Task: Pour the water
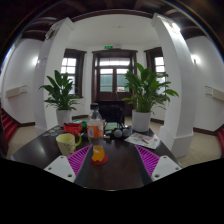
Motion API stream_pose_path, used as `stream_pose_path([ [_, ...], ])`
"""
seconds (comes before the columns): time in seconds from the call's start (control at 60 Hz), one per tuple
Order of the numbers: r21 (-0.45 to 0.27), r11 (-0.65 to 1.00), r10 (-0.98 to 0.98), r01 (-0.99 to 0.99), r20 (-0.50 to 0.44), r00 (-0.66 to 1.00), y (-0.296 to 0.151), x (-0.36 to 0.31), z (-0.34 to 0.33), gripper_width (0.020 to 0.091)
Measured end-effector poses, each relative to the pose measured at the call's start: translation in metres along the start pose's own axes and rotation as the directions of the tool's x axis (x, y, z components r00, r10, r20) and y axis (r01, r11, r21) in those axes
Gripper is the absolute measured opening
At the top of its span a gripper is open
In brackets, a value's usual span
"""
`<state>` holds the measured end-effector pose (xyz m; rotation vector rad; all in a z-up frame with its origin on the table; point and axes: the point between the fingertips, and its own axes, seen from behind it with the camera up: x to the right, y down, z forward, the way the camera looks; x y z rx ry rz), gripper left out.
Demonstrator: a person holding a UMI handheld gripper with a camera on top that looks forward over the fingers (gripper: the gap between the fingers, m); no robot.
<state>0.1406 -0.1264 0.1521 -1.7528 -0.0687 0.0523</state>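
Jaws spread apart and empty, the glass of orange drink [98, 154] stands between them on the worktop [115, 175]; bottle [96, 124] untouched beyond, pouring not begun.

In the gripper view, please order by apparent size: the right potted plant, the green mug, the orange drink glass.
1. Right potted plant, though farthest away.
2. Green mug.
3. Orange drink glass; nearly alike with the mug, so unsure.
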Motion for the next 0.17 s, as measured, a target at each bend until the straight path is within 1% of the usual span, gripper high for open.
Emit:
stream_pose_path([
  [0.167,0.014,1.000,0.016,-0.016,-0.029,0.999,-0.0022,0.0074,-0.0026,0.0813],
])
